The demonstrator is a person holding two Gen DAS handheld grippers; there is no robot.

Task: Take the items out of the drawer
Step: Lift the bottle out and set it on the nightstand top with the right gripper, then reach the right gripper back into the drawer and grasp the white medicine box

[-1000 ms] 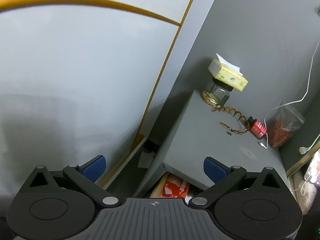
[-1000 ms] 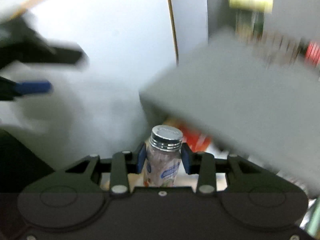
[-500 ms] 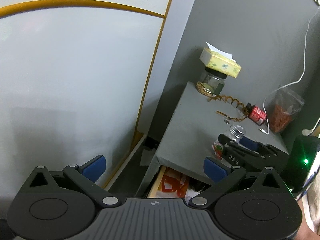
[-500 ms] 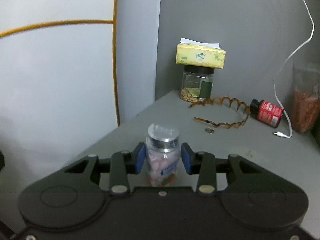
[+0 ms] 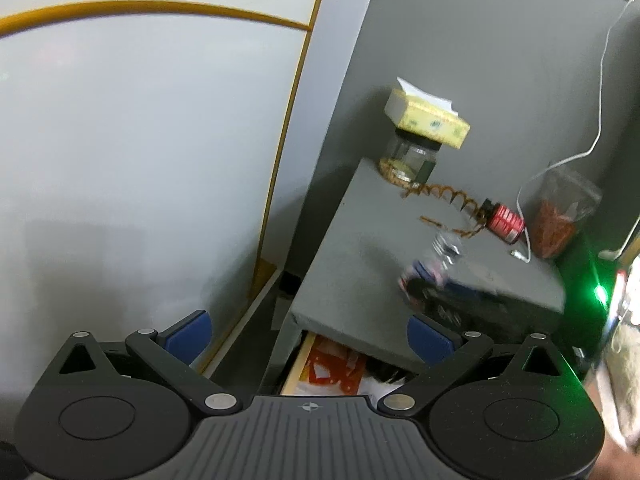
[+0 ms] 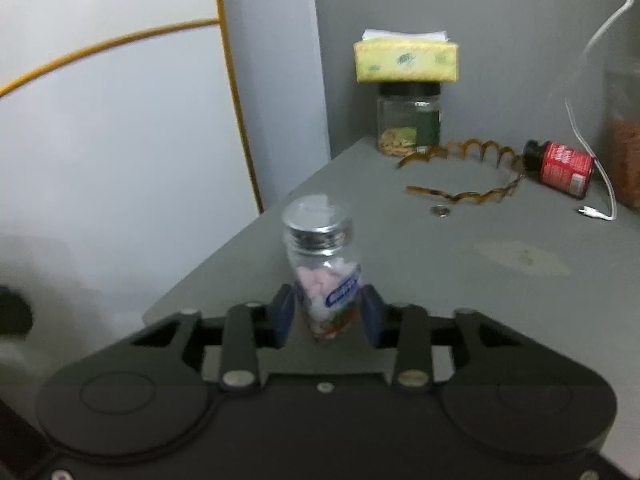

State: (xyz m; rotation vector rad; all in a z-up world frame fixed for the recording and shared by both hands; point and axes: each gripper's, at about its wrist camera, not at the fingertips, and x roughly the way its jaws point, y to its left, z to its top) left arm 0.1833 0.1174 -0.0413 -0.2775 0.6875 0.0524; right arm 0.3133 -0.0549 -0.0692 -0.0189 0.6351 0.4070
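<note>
A small clear candy bottle (image 6: 324,268) with a silver cap stands between the blue pads of my right gripper (image 6: 326,314). The pads sit a little apart from its sides, low over the grey cabinet top (image 6: 480,272). The bottle also shows, blurred, in the left wrist view (image 5: 434,258) with the right gripper behind it. My left gripper (image 5: 308,334) is open and empty, above the open drawer (image 5: 320,368), which holds orange-and-white packets under the cabinet top (image 5: 360,248).
At the back of the top stand a glass jar (image 6: 408,124) with a yellow tissue pack (image 6: 406,60) on it, a brown spiral hairband (image 6: 464,172), a lying red bottle (image 6: 560,166), a coin (image 6: 440,211), a white cable (image 6: 596,160) and a bag of red snacks (image 5: 560,220). A white panel (image 5: 140,160) is left.
My right gripper carried the bottle from the drawer up over the cabinet top and lowered it. Its pads have now drawn slightly apart from the bottle. The left gripper barely moved.
</note>
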